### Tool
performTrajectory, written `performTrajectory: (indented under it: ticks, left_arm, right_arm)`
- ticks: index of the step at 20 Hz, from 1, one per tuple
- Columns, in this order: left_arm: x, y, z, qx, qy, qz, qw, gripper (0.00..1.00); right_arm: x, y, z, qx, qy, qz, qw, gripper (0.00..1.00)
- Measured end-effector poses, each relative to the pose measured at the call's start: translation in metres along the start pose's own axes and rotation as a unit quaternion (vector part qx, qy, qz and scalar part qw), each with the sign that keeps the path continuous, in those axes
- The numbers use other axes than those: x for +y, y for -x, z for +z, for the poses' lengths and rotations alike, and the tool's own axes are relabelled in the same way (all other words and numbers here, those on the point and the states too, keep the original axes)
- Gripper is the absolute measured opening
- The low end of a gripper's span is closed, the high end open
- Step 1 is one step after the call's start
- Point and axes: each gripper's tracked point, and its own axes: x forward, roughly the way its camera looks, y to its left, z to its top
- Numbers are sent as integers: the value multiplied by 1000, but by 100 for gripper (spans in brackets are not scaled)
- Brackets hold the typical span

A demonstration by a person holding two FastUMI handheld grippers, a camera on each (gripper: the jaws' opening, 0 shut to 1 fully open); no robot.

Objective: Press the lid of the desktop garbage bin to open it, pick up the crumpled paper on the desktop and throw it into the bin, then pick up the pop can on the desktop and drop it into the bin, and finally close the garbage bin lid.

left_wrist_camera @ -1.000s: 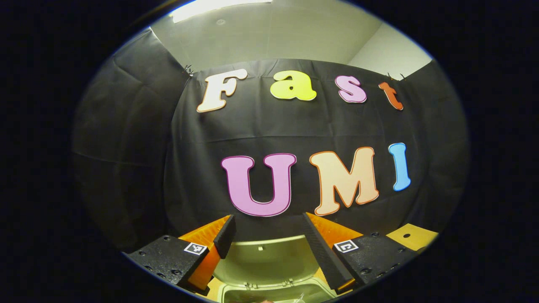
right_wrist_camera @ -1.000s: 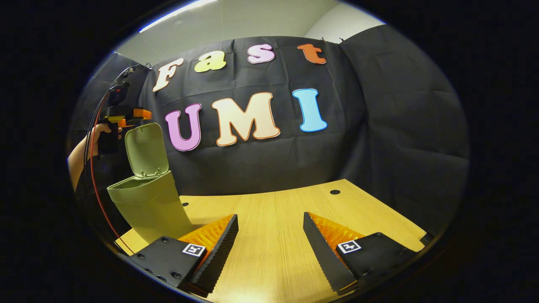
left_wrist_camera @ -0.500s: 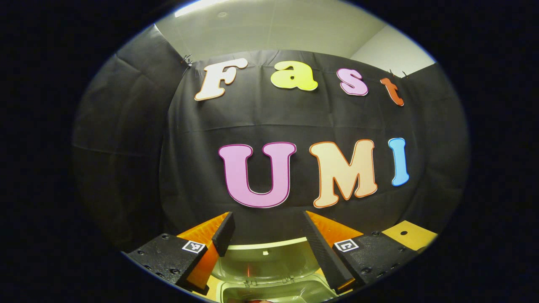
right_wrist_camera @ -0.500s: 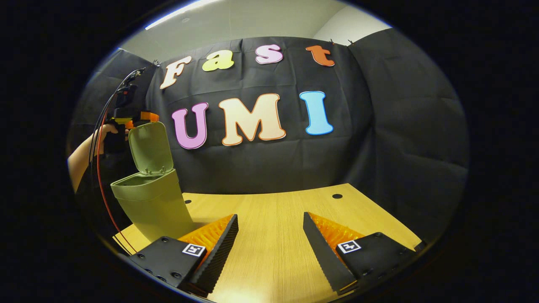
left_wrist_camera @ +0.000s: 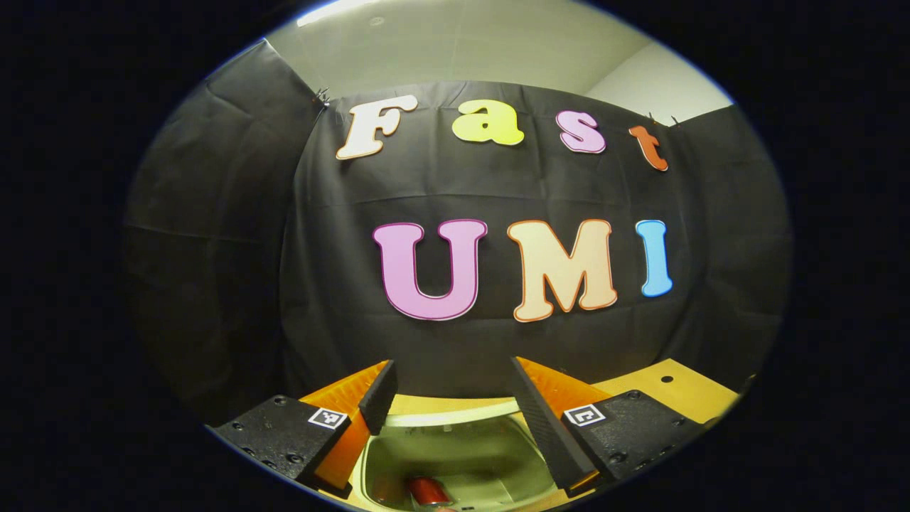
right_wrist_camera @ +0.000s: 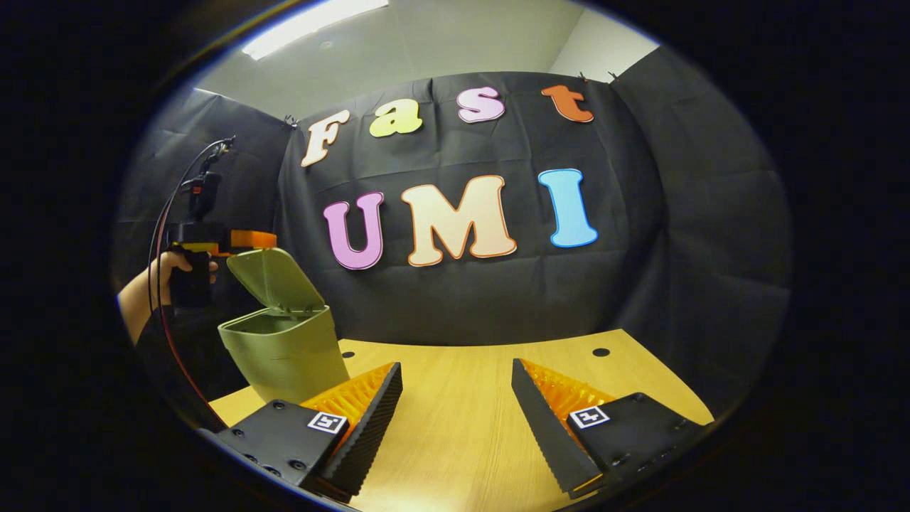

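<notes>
Left gripper view: left hand-held gripper (left_wrist_camera: pixel 452 391), fingers spread, nothing between them; ridged pads, square printed tags on the blocky bases. Below and between the fingers, bin (left_wrist_camera: pixel 455 466), smooth olive plastic, rounded rectangular mouth, seen from above. Can (left_wrist_camera: pixel 426 491), red, glossy, cylindrical, lying inside at the bottom edge of the picture. Lid (left_wrist_camera: pixel 462 414), pale rim edge-on across the far side of the mouth. Worktop (left_wrist_camera: pixel 682 391), light wood grain, one dark round hole, showing at right.

Right gripper view: right hand-held gripper (right_wrist_camera: pixel 456 398), fingers spread and empty, over bare worktop (right_wrist_camera: pixel 462 427). Bin (right_wrist_camera: pixel 288 352) at left near the worktop's left edge, walls tapering downward. Lid (right_wrist_camera: pixel 274 281) hinged at the rear, tilted partway over the mouth, its raised front edge just under the left hand-held gripper (right_wrist_camera: pixel 245 240), held by a hand (right_wrist_camera: pixel 167 274); contact cannot be told. Red cable (right_wrist_camera: pixel 165 334) hangs from the hand. Open wood surface runs from the bin to the right edge.
</notes>
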Motion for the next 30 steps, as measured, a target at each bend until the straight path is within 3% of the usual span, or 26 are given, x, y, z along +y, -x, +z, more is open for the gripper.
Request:
performTrajectory:
  ticks: [2,10,13,18,22,24,25,27,28,29,30]
  left_arm:
    - [-1,13,-18,13,7,5,1000,94]
    - [-9,38,-59,16,17,18,1000,95]
    - [-12,44,-79,20,18,22,999,94]
    - [-16,50,-123,64,25,23,997,95]
    - [-19,50,-124,62,15,12,998,95]
    - [-21,48,-130,75,4,15,997,96]
    - [-20,49,-130,71,-1,17,997,96]
    - [-20,53,-131,53,40,14,998,96]
    - [-28,54,-120,14,26,-2,1000,96]
    - [-25,50,-124,18,12,-9,1000,95]
    - [-23,53,-130,37,31,-5,999,94]
  right_arm:
    - [1,0,1,1,1,8,1000,94]
    - [22,5,7,-6,-1,49,999,97]
    - [25,8,2,0,12,52,999,94]
    - [28,6,4,1,13,46,999,97]
    - [38,5,-4,9,20,50,999,94]
    - [43,3,-6,11,21,51,998,98]
    - [45,3,-7,10,21,51,998,94]
    - [48,3,-9,10,20,53,998,98]
    - [47,2,-9,10,18,52,998,98]
    - [47,2,-8,11,14,53,998,98]
    - [46,1,-8,12,11,53,998,97]
